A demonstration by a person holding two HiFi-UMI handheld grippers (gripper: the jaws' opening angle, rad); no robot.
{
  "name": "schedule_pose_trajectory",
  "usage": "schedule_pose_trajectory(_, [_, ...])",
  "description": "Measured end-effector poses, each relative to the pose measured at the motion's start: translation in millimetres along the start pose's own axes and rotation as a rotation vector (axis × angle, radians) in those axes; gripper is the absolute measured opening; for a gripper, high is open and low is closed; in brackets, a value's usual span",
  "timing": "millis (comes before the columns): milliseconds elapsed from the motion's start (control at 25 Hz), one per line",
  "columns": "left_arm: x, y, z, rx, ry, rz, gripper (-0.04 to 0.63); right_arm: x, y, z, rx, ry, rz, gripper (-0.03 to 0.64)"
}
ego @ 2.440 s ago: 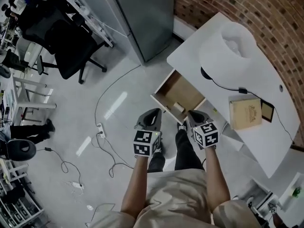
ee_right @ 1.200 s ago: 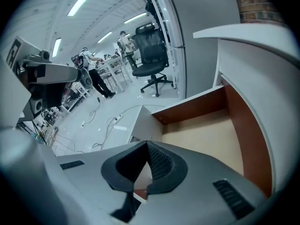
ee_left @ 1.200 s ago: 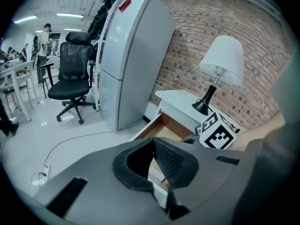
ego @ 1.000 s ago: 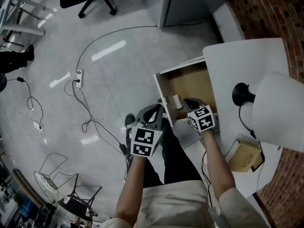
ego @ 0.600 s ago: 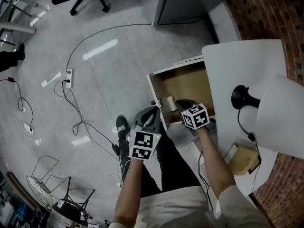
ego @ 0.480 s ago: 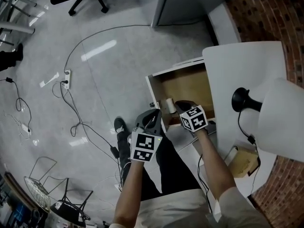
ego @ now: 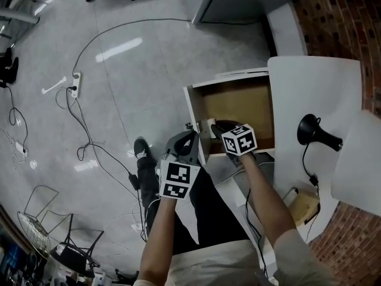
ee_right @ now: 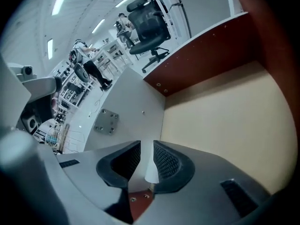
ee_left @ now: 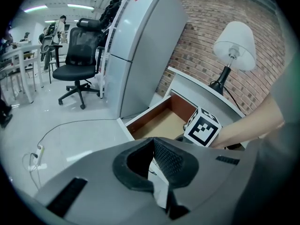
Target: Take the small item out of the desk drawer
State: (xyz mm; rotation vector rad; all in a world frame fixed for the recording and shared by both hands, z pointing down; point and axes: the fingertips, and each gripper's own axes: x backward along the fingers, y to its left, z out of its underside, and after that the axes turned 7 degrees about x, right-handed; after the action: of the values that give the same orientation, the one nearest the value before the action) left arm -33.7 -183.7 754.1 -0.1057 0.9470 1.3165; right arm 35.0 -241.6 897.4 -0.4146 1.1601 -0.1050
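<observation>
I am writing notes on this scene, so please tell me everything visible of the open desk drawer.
The drawer stands pulled out from under the white desk top, open. It is a shallow box: white front carrying a small screwed metal plate, reddish-brown inner sides, pale tan bottom that looks like board, mostly bare. A small pale item lies by the front wall. The right tool reaches in beside it, jaws opening, something white between them.

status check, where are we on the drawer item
Left gripper shut, empty, outside the drawer. Right gripper inside the open drawer, jaws opening, small white item between them, not gripped. Nothing blocking.
</observation>
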Motion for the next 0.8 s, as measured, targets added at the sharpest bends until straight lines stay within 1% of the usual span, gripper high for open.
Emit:
schedule_pose_trajectory(120, [4, 7, 0, -0.005, -0.004, -0.013, 0.017, -12, 0, 10, -0.019, 0.045, -0.008, 0.127])
schedule_pose_trajectory(200, [5, 12, -1, -0.009, -0.006, -0.023, 0.017, -20, -3, 14, -0.024, 0.075, -0.006, 0.130])
schedule_pose_trajectory(400, [13, 24, -5, -0.024, -0.007, -0.039, 0.017, -32, -8, 29, 0.004, 0.172, -0.001, 0.152])
schedule_pose_trajectory(480, [17, 30, -6, -0.017, -0.010, -0.049, 0.017, -35, -10, 34, 0.006, 0.199, 0.000, 0.160])
schedule_pose_trajectory(640, [19, 44, -5, 0.017, -0.020, -0.067, 0.017, -39, -20, 38, -0.003, 0.236, 0.035, 0.164])
schedule_pose_trajectory(720, [21, 50, -4, 0.023, -0.021, -0.073, 0.017, -43, -20, 39, 0.006, 0.256, 0.036, 0.178])
schedule_pose_trajectory(800, [23, 53, -1, 0.031, -0.019, -0.076, 0.017, -46, -19, 41, 0.016, 0.276, 0.038, 0.178])
